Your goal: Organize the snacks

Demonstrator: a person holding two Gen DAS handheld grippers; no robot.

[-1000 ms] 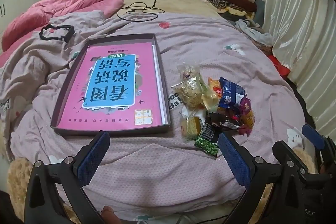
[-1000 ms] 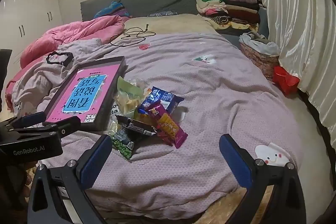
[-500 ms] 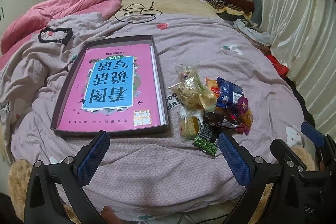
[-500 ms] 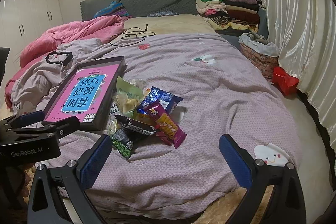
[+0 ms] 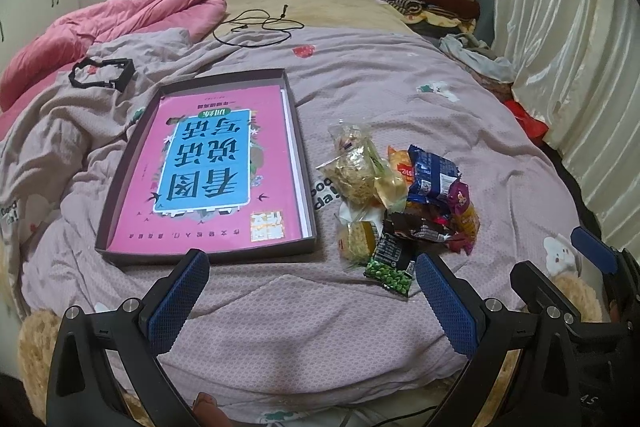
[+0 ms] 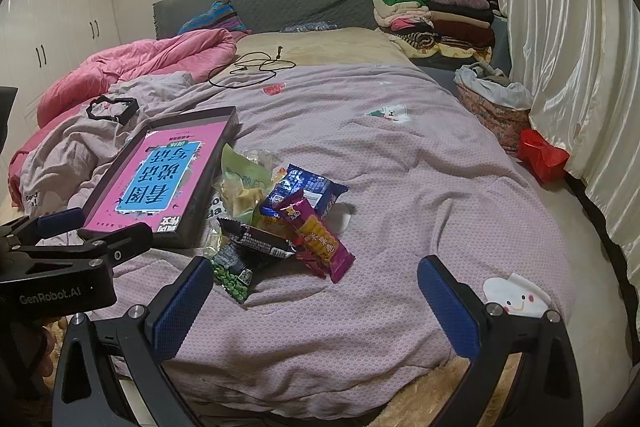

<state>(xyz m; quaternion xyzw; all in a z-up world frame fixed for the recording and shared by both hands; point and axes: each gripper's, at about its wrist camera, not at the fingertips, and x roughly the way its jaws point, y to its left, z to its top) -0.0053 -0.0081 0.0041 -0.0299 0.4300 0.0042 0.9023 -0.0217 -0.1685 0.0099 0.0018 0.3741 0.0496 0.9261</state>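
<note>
The bed (image 5: pixel 400 75) carries all items on a mauve cover (image 6: pixel 420 187). A pink quilt (image 5: pixel 120 15) lies bunched at its far left, and folded clothes (image 6: pixel 432 19) are stacked at its far right corner.

A shallow dark box (image 5: pixel 298 155) lies flat on the cover, left of centre. A pink book (image 5: pixel 208 167) with a blue title panel lies flat inside it and fills most of the floor.

The snacks (image 5: pixel 404 195) lie in a loose heap on the cover, just right of the box and outside it. A blue packet (image 6: pixel 304 191) sits at the far side of the heap. A magenta packet (image 6: pixel 320 239) overlaps its near edge. A black packet (image 6: pixel 256 241) lies to the left of the magenta one. A green pea packet (image 5: pixel 390 267) lies at the near edge, closest to the tools.

The left hand-held gripper (image 5: pixel 312 303) hovers over the near edge of the bed, jaws spread wide, holding nothing. The right hand-held gripper (image 6: pixel 316 307) hovers beside it to the right, jaws likewise spread wide and empty. The pea packet lies just beyond its left pad (image 6: pixel 182 307)
</note>
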